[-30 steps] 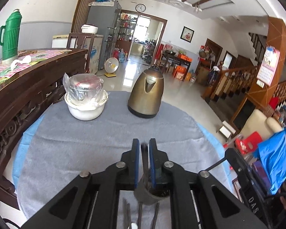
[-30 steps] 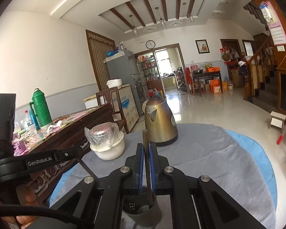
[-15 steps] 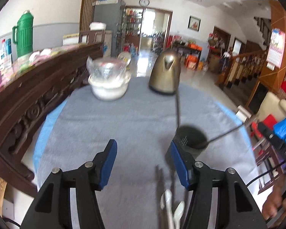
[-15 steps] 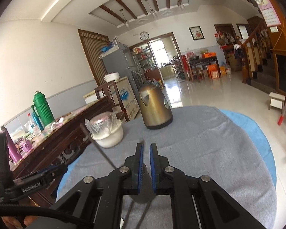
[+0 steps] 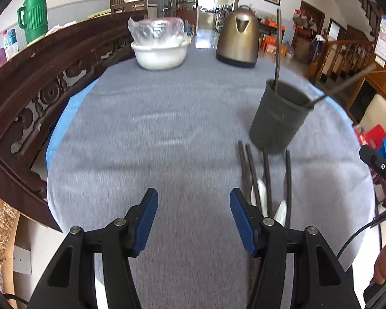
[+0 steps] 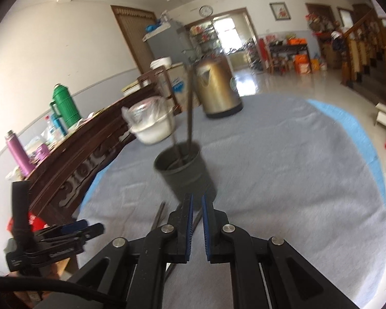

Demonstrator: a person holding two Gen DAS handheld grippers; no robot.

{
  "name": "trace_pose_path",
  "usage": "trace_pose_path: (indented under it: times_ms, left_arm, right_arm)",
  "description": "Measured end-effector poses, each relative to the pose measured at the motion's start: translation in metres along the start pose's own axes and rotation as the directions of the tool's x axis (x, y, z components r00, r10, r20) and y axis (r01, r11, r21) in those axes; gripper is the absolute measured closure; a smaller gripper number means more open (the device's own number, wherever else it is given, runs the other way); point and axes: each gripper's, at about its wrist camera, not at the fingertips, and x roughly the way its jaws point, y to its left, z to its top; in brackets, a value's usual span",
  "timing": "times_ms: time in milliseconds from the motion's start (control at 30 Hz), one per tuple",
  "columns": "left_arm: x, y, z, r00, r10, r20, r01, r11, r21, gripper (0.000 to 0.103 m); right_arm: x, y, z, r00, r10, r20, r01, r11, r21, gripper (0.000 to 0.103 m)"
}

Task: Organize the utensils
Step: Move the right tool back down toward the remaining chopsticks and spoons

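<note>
While L tool (image 5: 193, 207) gapes, R tool (image 6: 197, 207) pinched – empty.

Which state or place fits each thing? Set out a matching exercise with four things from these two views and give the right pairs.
Things:
1. left gripper
2. right gripper
3. cup
4. kettle

States or places:
A. far edge of the table, beside the bowl
B. shut, nothing between its pads
C. open, empty
D. holds two utensils, more lying before it

Pairs: 1-C, 2-B, 3-D, 4-A
</note>
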Motion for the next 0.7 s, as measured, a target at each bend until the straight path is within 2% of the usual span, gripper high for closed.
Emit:
trace_pose_path:
  times_ms: [167, 400, 533, 700]
  left_arm:
    - [0.006, 0.003, -0.012, 0.999, -0.003, -0.037, 0.003, 1.000, 0.000, 0.044]
    - [0.010, 0.006, -0.025, 0.998, -0.017, -0.065, 0.017, 1.000, -0.002, 0.044]
    - [0.010, 0.006, -0.031, 0.997, -0.030, -0.075, 0.030, 1.000, 0.002, 0.044]
    - [0.008, 0.005, -0.036, 0.996, -0.045, -0.082, 0.046, 0.999, 0.005, 0.044]
  right_arm:
    - [0.015, 0.014, -0.013, 0.995, 0.063, -0.075, -0.064, 0.998, -0.015, 0.094]
    - [0.051, 0.039, -0.035, 0.963, 0.136, -0.233, -0.146, 0.989, -0.024, 0.094]
    - [0.068, 0.046, -0.048, 0.944, 0.142, -0.298, -0.153, 0.988, -0.015, 0.094]
    - [0.083, 0.043, -0.057, 0.930, 0.124, -0.345, -0.133, 0.991, -0.001, 0.094]
